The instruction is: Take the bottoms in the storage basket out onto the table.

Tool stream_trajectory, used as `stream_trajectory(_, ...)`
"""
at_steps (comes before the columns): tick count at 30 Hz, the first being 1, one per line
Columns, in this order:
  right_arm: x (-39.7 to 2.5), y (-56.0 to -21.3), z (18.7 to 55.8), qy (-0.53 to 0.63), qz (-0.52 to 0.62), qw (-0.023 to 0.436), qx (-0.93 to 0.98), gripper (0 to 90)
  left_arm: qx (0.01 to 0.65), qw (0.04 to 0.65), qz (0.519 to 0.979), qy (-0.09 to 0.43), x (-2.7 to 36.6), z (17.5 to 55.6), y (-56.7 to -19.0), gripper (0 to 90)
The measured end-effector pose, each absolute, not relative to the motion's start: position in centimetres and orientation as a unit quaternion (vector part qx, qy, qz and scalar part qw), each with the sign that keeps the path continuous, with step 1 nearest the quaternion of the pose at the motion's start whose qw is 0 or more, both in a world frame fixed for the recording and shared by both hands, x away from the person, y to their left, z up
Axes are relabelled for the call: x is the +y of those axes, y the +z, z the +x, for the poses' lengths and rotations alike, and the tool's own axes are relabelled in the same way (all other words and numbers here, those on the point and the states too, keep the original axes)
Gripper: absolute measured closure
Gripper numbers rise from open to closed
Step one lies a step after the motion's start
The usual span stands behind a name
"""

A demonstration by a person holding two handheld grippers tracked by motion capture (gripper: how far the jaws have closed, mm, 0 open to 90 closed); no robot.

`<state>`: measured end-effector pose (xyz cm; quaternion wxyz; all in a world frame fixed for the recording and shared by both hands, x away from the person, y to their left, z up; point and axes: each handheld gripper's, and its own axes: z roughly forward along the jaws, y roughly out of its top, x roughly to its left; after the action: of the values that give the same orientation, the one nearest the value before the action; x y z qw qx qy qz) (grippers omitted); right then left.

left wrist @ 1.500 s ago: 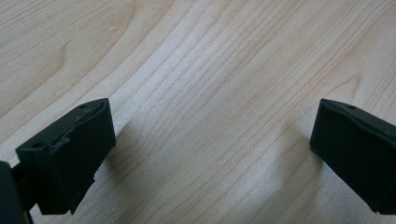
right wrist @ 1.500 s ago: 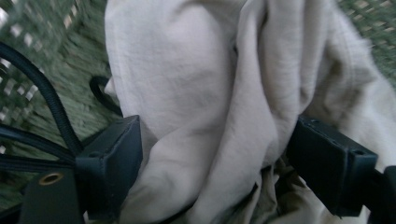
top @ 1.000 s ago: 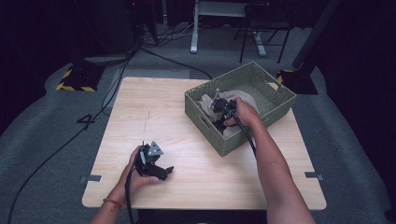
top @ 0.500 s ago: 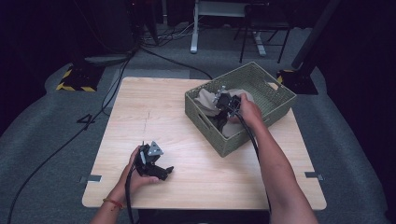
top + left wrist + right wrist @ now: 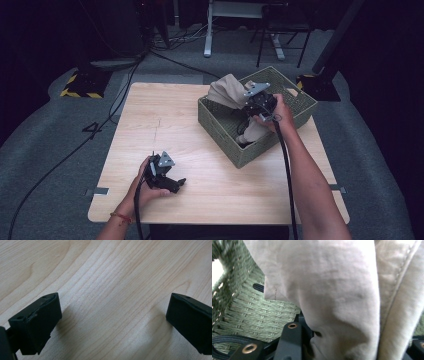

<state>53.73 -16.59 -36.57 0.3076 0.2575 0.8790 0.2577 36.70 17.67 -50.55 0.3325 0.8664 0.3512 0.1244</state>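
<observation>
At the left of the high view, dark cables (image 5: 75,145) trail over the grey carpet beside the wooden table (image 5: 165,120), and a yellow-and-black striped base (image 5: 80,85) stands off the table's far left corner. Near the table's front edge the left gripper (image 5: 172,184) rests in the person's left hand (image 5: 145,187), low over bare wood and well apart from everything else. In the left gripper view its two black jaws stand wide apart with nothing between them but the table's grain (image 5: 112,290).

Further right, a green woven basket (image 5: 220,120) sits on the table's far right part, turned at an angle to the table's edges. The right gripper (image 5: 250,107) is held above the basket's middle, and the beige cloth (image 5: 227,90) hangs from it. The cloth's upper end is bunched up over the basket's left wall, and its lower end droops down inside the basket, so its long axis runs roughly from upper left to lower right in the high view, steeply tilted. In the right gripper view the cloth (image 5: 332,290) drapes across the jaws, with a stitched seam running top to bottom at the right; the jaws appear clamped on a fold, though the fabric hides the contact itself. Behind it shows the basket's woven inner wall (image 5: 244,310).

Beyond the basket stand a white desk leg (image 5: 207,30) and a chair frame (image 5: 280,35).
</observation>
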Motion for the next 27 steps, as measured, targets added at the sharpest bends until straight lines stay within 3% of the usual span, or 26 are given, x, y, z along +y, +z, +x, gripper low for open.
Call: stream_trajectory(27,-21.6,-27.1,47.4,0.379,0.265,0.352,0.813,66.0,0.351,0.332,0.866,0.124,17.7,36.7,-50.5,0.3)
